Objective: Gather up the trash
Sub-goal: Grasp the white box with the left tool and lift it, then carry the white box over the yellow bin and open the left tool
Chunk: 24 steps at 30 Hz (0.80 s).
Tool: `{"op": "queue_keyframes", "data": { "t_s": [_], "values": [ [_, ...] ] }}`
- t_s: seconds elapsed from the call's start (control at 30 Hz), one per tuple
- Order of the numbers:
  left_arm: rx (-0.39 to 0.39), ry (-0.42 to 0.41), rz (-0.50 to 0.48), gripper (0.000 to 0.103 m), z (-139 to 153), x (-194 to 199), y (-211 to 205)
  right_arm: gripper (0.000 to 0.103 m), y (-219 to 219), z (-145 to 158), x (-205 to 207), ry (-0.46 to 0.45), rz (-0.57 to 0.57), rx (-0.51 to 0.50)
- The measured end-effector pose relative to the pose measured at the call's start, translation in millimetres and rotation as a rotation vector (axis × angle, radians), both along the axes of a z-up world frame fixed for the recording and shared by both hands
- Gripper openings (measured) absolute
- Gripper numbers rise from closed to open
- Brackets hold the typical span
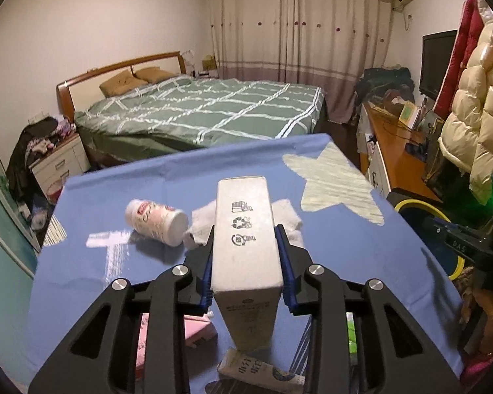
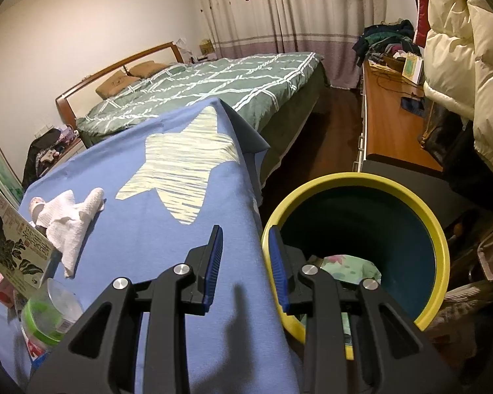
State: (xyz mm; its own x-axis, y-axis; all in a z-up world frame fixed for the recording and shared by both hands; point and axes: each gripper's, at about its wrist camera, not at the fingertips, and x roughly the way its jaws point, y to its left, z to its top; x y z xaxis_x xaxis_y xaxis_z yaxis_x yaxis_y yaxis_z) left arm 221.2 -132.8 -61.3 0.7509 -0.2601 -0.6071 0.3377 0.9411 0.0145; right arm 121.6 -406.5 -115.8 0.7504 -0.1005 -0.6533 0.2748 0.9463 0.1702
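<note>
My left gripper [image 1: 245,229] is shut on a tall grey carton [image 1: 246,262] and holds it upright above the blue star-print tablecloth [image 1: 115,180]. The same carton [image 2: 13,239] shows at the left edge of the right wrist view. Behind it lie a tipped white paper cup [image 1: 157,221] and a crumpled white tissue [image 1: 289,216]. A pink packet [image 1: 194,331] and a printed wrapper [image 1: 259,369] lie below the carton. My right gripper [image 2: 245,231] is open with nothing between its fingers, over the table's right edge beside the yellow-rimmed bin [image 2: 440,229].
The bin holds a crumpled floral wrapper [image 2: 348,266]. A clear plastic bottle with a green label [image 2: 46,315] lies near the table's front left. A green bed [image 2: 213,92] stands beyond the table, a wooden desk [image 2: 387,121] and hanging puffer coats [image 2: 460,65] at the right.
</note>
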Motion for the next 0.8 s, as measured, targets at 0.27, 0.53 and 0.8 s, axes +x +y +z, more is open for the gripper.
{"op": "queue_keyframes", "data": {
  "t_s": [0.27, 0.53, 0.8],
  "values": [
    [-0.012, -0.066, -0.051, 0.032, 33, -18, -14, 0.028, -18, 10, -18, -0.024, -0.027, -0.008],
    [-0.026, -0.098, -0.169, 0.032, 61, -40, -68, 0.028, -53, 9, -39, -0.022, -0.089, -0.029],
    [-0.043, -0.054, -0.342, 0.032, 60, -50, -158, 0.028, -95, 2, -61, 0.003, -0.151, -0.02]
  ]
}}
